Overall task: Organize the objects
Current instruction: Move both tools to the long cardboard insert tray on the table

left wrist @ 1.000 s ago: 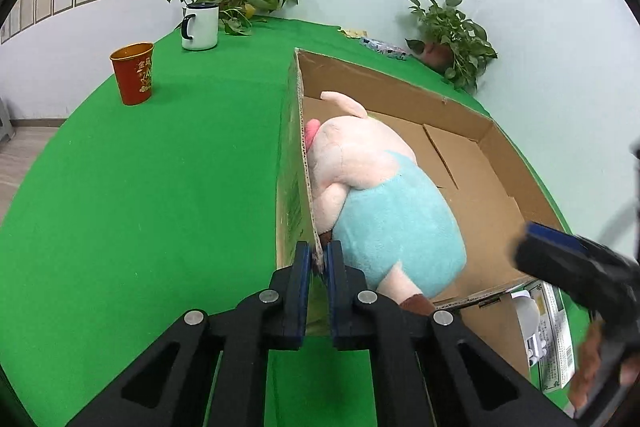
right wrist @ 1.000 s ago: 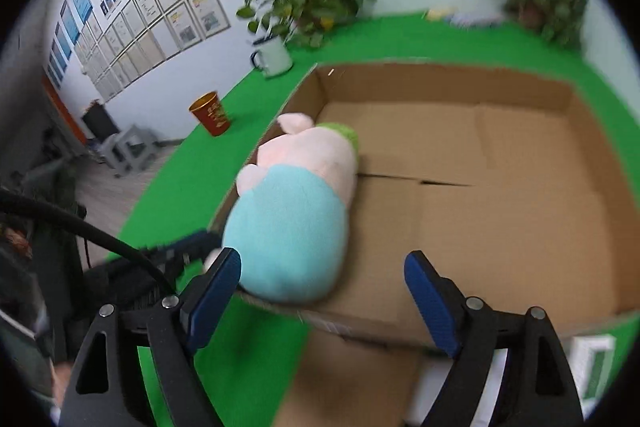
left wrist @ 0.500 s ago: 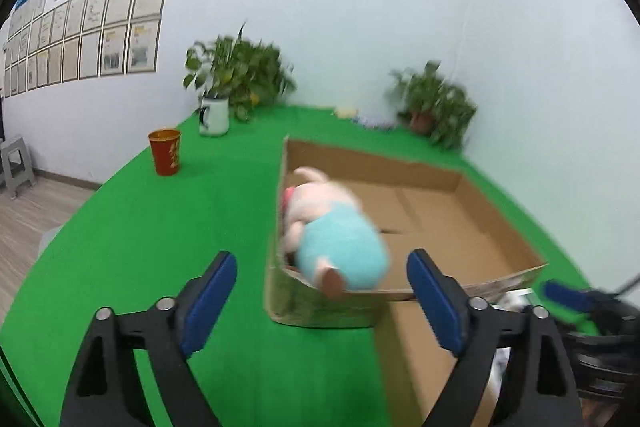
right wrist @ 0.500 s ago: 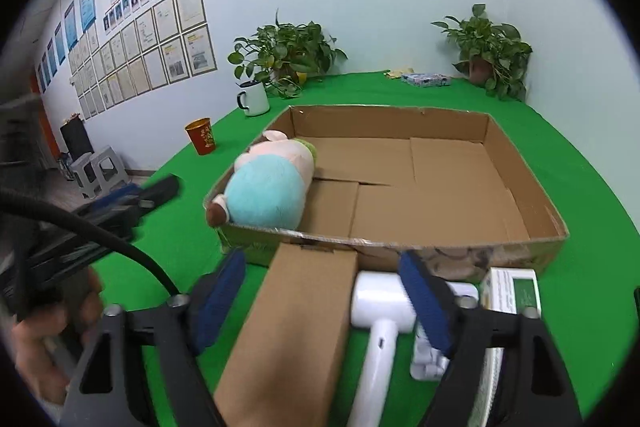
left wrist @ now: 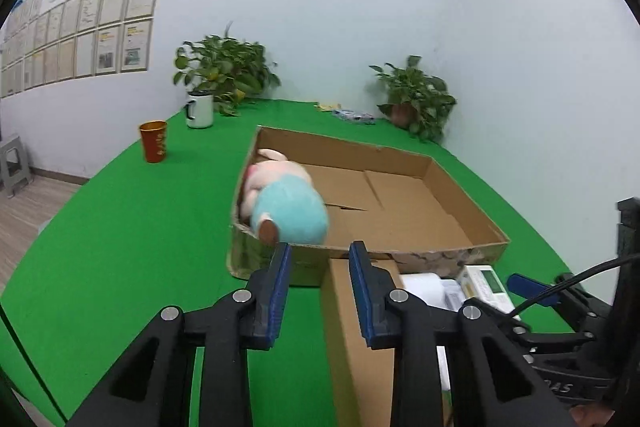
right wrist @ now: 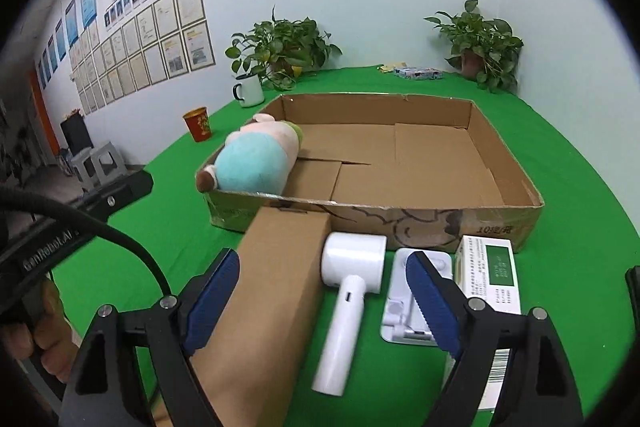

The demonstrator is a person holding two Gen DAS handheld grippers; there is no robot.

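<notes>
— Green cloth covers the table (right wrist: 580,187). What sits on it?

— At frame centre, a shallow brown cardboard box (right wrist: 508,167), with a pink-and-turquoise plush pig (right wrist: 256,159) lying in its left near corner, one foot over the rim.

— And in front of it?

— A long closed brown carton (right wrist: 272,291), a white hair dryer (right wrist: 348,291), a white flat stand (right wrist: 404,303) and a white-and-green packet (right wrist: 496,275), side by side in the lower frame.

— The tools?

— Right gripper (right wrist: 322,301) is spread wide, empty, above carton and dryer. Left gripper (left wrist: 318,291) is parted more narrowly, holding nothing.
</notes>
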